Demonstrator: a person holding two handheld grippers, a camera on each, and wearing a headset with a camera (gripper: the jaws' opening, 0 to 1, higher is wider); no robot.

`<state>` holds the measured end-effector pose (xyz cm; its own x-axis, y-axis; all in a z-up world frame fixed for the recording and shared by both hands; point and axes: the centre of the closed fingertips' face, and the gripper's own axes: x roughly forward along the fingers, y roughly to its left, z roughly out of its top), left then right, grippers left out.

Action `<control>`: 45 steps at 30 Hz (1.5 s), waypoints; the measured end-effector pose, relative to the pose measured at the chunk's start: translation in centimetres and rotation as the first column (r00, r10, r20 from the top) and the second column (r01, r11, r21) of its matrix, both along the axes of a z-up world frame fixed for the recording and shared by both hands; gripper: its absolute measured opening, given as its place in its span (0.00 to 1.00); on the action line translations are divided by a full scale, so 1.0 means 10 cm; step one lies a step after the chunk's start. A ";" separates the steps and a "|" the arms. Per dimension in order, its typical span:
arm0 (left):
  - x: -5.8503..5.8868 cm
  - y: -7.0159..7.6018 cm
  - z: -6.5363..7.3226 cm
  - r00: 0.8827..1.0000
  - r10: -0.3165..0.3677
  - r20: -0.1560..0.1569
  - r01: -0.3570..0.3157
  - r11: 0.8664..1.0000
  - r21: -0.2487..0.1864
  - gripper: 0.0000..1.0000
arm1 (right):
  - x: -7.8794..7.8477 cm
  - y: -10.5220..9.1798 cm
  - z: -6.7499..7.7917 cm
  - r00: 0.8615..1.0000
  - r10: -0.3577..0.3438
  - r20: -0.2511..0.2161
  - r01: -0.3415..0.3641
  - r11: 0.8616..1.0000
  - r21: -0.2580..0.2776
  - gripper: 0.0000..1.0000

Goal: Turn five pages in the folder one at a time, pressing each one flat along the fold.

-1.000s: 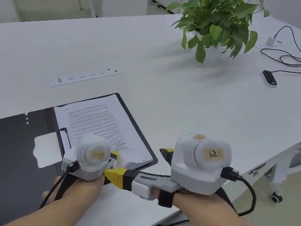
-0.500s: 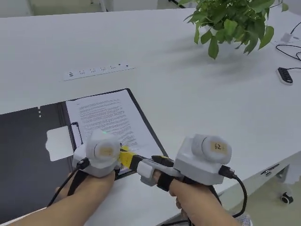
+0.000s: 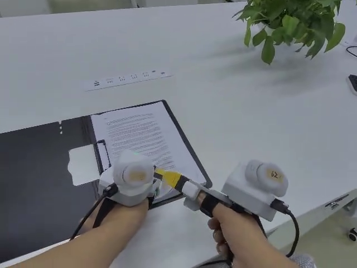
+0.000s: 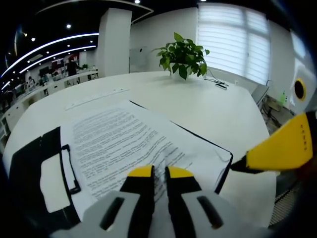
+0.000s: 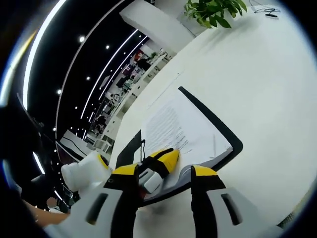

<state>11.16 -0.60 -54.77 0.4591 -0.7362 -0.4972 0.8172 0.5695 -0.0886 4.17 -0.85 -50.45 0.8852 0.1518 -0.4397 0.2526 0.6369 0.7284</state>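
The black folder (image 3: pixel 39 167) lies open near the table's front edge, with a printed page (image 3: pixel 142 134) on its right half and a metal clip (image 3: pixel 102 152) at the spine. My left gripper (image 4: pixel 159 173) hovers low over the page's (image 4: pixel 119 139) bottom edge, its yellow jaws together with nothing visibly between them. My right gripper (image 5: pixel 163 173) is open and points left at the folder's lower right corner (image 5: pixel 233 146). The left gripper's yellow tip sits between its jaws. In the head view its yellow jaw reaches the left gripper's body (image 3: pixel 134 176).
A white power strip (image 3: pixel 128 78) lies behind the folder and a potted plant (image 3: pixel 295 25) stands at the far right. A white label (image 3: pixel 82 165) sits on the folder's left cover. The table's front edge (image 3: pixel 329 198) runs just right of my right hand.
My right gripper has moved left, its jaws now over the folder's lower right corner beside the left gripper. The left gripper has stayed at the page's bottom edge. The head camera has shifted.
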 end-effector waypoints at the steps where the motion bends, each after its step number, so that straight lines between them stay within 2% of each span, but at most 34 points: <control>1: 0.00 0.00 0.00 1.000 0.000 -0.001 0.000 1.000 -0.001 0.08 | 0.01 0.01 -0.02 1.000 -0.002 -0.006 0.002 1.000 0.012 0.39; 3: 0.00 0.00 0.00 1.000 -0.001 -0.001 0.001 1.000 0.000 0.08 | 0.04 0.05 -0.04 1.000 -0.007 -0.008 0.007 0.999 0.040 0.38; 10: 0.00 0.00 -0.01 1.000 0.001 -0.004 -0.001 1.000 -0.002 0.08 | 0.09 0.06 -0.10 0.999 -0.028 -0.016 0.029 0.998 0.062 0.37; 12: -0.01 0.00 -0.01 1.000 0.000 -0.002 0.000 1.000 -0.002 0.08 | 0.10 0.04 -0.14 0.999 -0.043 -0.031 0.046 0.996 0.073 0.36; 15: -0.01 0.00 -0.01 1.000 0.001 -0.003 -0.001 1.000 -0.003 0.08 | 0.09 -0.01 -0.20 0.996 -0.076 -0.052 0.081 0.993 0.088 0.30; 20: -0.01 0.00 -0.01 1.000 0.003 -0.006 -0.003 1.000 -0.004 0.08 | 0.04 -0.13 -0.33 0.985 -0.136 -0.102 0.144 0.987 0.077 0.12; 26: -0.01 0.00 -0.01 1.000 0.011 -0.012 -0.011 1.000 -0.004 0.08 | 0.03 -0.20 -0.39 0.976 -0.179 -0.123 0.193 0.975 0.108 0.00; 32: -0.01 0.00 -0.01 1.000 0.023 -0.022 -0.023 1.000 -0.006 0.08 | 0.03 -0.19 -0.38 0.975 -0.185 -0.124 0.197 0.976 0.093 0.00; 35: -0.01 0.00 0.00 0.999 0.029 -0.039 -0.030 0.999 -0.021 0.09 | 0.02 -0.20 -0.35 0.976 -0.185 -0.117 0.196 0.977 0.084 0.00; 38: -0.05 0.06 0.04 0.998 0.017 -0.058 -0.018 1.000 -0.013 0.17 | 0.01 -0.20 -0.30 0.979 -0.179 -0.103 0.187 0.979 0.079 0.00; 41: -0.06 0.17 0.11 0.997 0.039 -0.066 -0.040 0.999 -0.020 0.25 | 0.02 -0.19 -0.28 0.980 -0.176 -0.090 0.182 0.980 0.074 0.00; 45: -0.03 0.40 0.25 0.997 0.061 -0.036 -0.062 0.997 -0.038 0.26 | 0.02 -0.16 -0.19 0.984 -0.171 -0.058 0.174 0.983 0.061 0.00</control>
<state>10.91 3.38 -52.27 0.4869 -0.7261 -0.4855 0.7767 0.6142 -0.1397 4.36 -2.49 -52.32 0.8765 0.0288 -0.4804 0.3936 0.5315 0.7500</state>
